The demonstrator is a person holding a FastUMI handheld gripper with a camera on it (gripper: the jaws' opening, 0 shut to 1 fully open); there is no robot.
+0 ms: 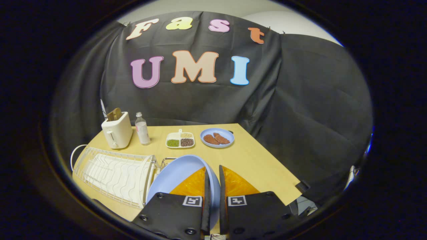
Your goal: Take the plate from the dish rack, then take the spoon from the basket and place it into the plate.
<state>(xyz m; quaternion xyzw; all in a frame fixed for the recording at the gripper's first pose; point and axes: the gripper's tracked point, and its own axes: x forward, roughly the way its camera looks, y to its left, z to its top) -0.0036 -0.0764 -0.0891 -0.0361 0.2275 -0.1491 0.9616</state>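
Observation:
A light blue plate (176, 175) stands tilted on edge between my fingers, its rim clamped by both of them. My gripper (214, 173) is shut on that rim, holding the plate just to the right of the white wire dish rack (113, 173). The plate's hollow faces left toward the rack. A small wire basket (165, 160) peeks out behind the plate's upper edge, mostly hidden; I cannot make out a spoon in it.
On the wooden table (260, 163) beyond the fingers stand a white toaster (116, 133), a small bottle (142, 132), a divided dish of beans (180, 140) and a blue plate with brown pieces (217, 137). The table's edge runs off to the right.

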